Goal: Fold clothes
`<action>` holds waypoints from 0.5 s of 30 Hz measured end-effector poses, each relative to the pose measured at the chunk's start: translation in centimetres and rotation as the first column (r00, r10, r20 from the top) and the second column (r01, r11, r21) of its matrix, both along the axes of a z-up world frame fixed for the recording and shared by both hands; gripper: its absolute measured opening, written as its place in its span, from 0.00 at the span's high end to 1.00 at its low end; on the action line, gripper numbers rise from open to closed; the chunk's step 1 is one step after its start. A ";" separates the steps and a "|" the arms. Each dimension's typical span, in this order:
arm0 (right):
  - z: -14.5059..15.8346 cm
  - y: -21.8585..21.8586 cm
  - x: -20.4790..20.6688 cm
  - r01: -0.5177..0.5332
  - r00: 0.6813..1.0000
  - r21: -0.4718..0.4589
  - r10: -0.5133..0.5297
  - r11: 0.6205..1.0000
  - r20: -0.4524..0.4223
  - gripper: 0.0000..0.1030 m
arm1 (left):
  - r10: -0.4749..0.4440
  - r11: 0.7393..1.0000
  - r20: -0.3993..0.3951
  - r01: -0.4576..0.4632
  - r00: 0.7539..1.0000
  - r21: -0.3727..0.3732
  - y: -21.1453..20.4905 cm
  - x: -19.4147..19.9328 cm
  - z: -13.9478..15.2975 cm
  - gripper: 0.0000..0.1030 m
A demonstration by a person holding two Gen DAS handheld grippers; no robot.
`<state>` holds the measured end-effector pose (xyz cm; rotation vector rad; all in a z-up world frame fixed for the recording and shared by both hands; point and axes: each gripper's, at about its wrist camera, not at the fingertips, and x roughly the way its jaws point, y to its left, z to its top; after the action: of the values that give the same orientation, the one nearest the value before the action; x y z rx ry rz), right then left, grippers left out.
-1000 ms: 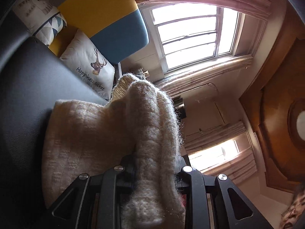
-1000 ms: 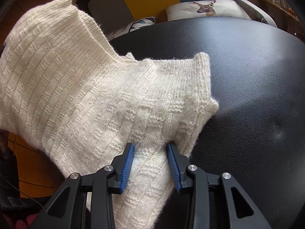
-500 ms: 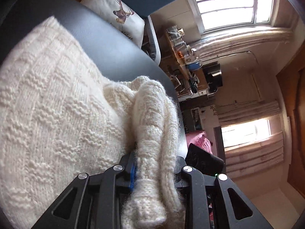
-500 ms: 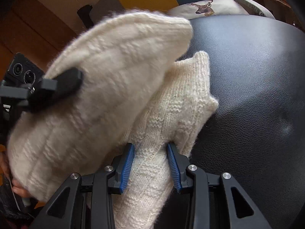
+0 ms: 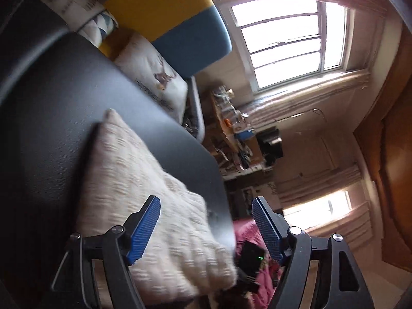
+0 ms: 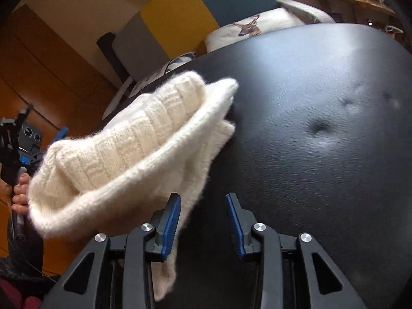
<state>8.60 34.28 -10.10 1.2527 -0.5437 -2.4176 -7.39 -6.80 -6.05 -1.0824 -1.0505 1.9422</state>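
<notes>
With both sets of fingers spread and empty, the sweater (image 6: 134, 149) lies folded over itself at the black worktop's (image 6: 322, 103) near-left edge. One fold looks finished; next, the left gripper (image 5: 206, 228) and right gripper (image 6: 203, 221) must regrasp an edge.

Your right gripper (image 6: 203, 221) sits with its blue-padded jaws apart, nothing between them. The cream sweater (image 6: 134, 144) lies folded over itself on the black worktop (image 6: 309, 108), one edge draping just beside your left-hand pad (whether it touches is unclear). At far left, your hand (image 6: 20, 193) grips the other gripper (image 6: 18, 134). Behind the worktop rests a deer-print cushion (image 6: 252, 25), against a grey, yellow and blue backrest (image 6: 185, 13).
</notes>
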 end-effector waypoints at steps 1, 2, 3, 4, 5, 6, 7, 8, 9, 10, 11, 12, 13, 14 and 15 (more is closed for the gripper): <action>1.2 0.4 0.9 0.008 0.999 0.007 -0.007 1.000 -0.032 0.64 | 0.002 1.000 -0.006 -0.002 1.000 -0.030 -0.8 0.5 -0.6 0.27; 2.3 0.9 1.7 0.015 0.998 0.015 -0.014 1.000 -0.063 0.64 | 0.003 0.998 -0.012 -0.004 1.000 -0.060 -1.6 0.9 -1.1 0.27; 3.7 0.8 2.1 0.000 0.995 0.006 0.001 1.000 -0.098 0.64 | -0.001 0.996 -0.017 0.000 1.000 -0.086 -2.0 1.3 -1.7 0.28; 4.9 0.4 1.9 -0.018 0.991 0.004 0.018 1.000 -0.131 0.64 | -0.019 0.995 -0.020 0.017 1.000 -0.103 -1.8 1.7 -2.3 0.28; 6.0 -0.3 2.0 -0.039 0.987 0.013 0.041 0.999 -0.157 0.64 | -0.038 0.992 -0.022 0.035 0.999 -0.121 -1.5 2.1 -2.9 0.27; 6.8 -1.2 1.7 -0.075 0.983 0.025 0.078 0.997 -0.163 0.64 | -0.056 0.989 -0.024 0.052 0.998 -0.138 -1.2 2.5 -3.5 0.27; 6.5 -2.3 0.9 -0.121 0.984 0.039 0.125 0.992 -0.128 0.64 | -0.079 0.986 -0.027 0.074 0.996 -0.149 -0.7 2.8 -4.0 0.28; 6.1 -3.4 0.0 -0.169 0.981 0.050 0.172 0.984 -0.087 0.64 | -0.115 0.984 -0.035 0.109 0.993 -0.143 0.1 2.9 -4.2 0.28; 5.1 -5.1 -1.0 -0.222 0.975 0.068 0.223 0.973 -0.011 0.64 | -0.154 0.979 -0.042 0.147 0.987 -0.141 0.8 3.2 -4.4 0.28; 3.8 -6.6 -1.5 -0.284 0.958 0.072 0.280 0.956 0.064 0.64 | -0.192 0.971 -0.050 0.182 0.980 -0.153 1.5 3.5 -4.4 0.27; 2.4 -8.1 -1.9 -0.347 0.932 0.071 0.335 0.935 0.139 0.64 | -0.231 0.959 -0.058 0.218 0.971 -0.180 2.5 3.7 -4.3 0.27; 1.1 -9.1 -1.6 -0.397 0.906 0.069 0.379 0.915 0.187 0.64 | -0.283 0.939 -0.062 0.263 0.957 -0.220 3.4 4.0 -4.3 0.27; -0.3 -9.9 -1.2 -0.444 0.878 0.065 0.419 0.894 0.232 0.64 | -0.331 0.915 -0.062 0.304 0.942 -0.266 4.3 4.3 -4.5 0.26; -1.3 -9.9 -0.8 -0.450 0.873 0.059 0.424 0.891 0.242 0.64 | -0.371 0.886 -0.057 0.335 0.927 -0.321 5.0 4.6 -4.9 0.26; -1.7 -9.2 -0.6 -0.421 0.887 0.011 0.410 0.907 0.214 0.64 | -0.411 0.854 -0.051 0.364 0.910 -0.372 5.5 5.0 -5.4 0.26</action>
<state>8.02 25.10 -11.78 1.4829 -0.2267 -1.9697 -2.34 -1.33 -11.42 -1.2316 -0.3690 1.8692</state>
